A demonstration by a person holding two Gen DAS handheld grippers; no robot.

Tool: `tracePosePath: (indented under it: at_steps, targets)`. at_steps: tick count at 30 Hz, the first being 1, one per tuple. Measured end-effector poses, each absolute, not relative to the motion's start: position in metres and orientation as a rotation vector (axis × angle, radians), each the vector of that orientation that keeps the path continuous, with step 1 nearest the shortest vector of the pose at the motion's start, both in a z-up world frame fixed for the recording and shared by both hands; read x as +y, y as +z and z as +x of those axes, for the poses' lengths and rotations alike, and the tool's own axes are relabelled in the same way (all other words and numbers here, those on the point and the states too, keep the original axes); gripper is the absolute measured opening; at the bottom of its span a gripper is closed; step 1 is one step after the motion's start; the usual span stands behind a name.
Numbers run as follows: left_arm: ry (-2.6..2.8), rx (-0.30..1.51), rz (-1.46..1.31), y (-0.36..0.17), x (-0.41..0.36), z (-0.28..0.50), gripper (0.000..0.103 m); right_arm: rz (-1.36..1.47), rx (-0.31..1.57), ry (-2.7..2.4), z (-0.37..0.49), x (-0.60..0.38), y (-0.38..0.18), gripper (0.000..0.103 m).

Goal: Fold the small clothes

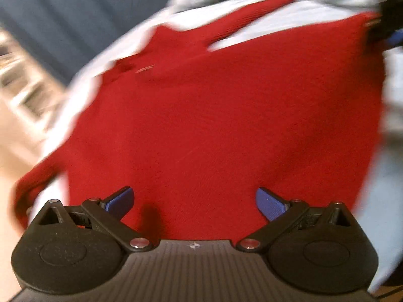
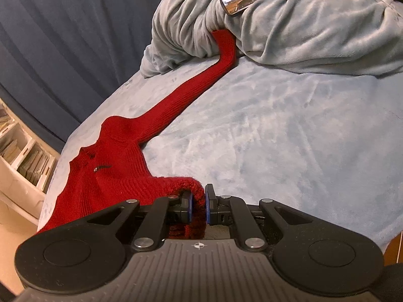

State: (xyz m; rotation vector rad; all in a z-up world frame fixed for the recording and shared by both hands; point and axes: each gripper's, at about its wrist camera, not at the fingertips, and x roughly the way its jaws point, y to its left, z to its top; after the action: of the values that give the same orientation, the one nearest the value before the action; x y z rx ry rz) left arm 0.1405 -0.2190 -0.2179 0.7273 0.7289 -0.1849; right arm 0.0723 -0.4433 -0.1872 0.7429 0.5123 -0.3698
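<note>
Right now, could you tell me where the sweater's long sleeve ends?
In the right wrist view, the red sweater's sleeve stretches up across the blue bed cover, its end tucked under the bunched grey blanket.

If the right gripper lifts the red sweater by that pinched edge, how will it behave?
Probably floppy: the red sweater is soft knit, bunching between the right gripper pads. Its long sleeve reaches the crumpled blanket and would likely trail and drag.

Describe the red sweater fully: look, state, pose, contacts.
The red sweater is a ribbed knit lying mostly flat on the light blue blanket. One long sleeve stretches away, its end tucked under the bunched grey-blue bedding. The right gripper pinches a raised edge fold. The left gripper is open above the body, its view blurred.
</note>
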Motion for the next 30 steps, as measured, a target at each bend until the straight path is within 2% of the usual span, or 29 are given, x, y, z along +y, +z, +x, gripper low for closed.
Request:
tracePosePath:
  at_steps: [2,6,9,15,18,25,30]
  targets:
    - [0.008,0.683,0.784,-0.218,-0.184,0.146,0.103,0.728,0.497,-0.374,0.071,-0.442,-0.185,0.009]
    - [0.069,0.657,0.649,-0.195,-0.103,0.147,0.103,0.712,0.5,-0.351,0.073,-0.439,-0.183,0.01]
    - [0.274,0.647,0.77,-0.193,-0.085,0.156,0.103,0.685,0.471,-0.396,0.071,-0.437,-0.179,0.009]
    - [0.398,0.861,0.633,-0.207,-0.016,0.179,0.103,0.776,0.491,-0.427,0.068,-0.449,-0.187,0.009]
    - [0.321,0.872,0.574,-0.2,-0.019,0.179,0.103,0.746,0.485,-0.425,0.069,-0.446,-0.186,0.009]
    - [0.081,0.75,0.679,-0.193,-0.077,0.15,0.103,0.785,0.501,-0.453,0.068,-0.453,-0.191,0.01]
    - [0.034,0.774,0.683,-0.195,-0.072,0.148,0.103,0.792,0.526,-0.462,0.07,-0.455,-0.196,0.01]
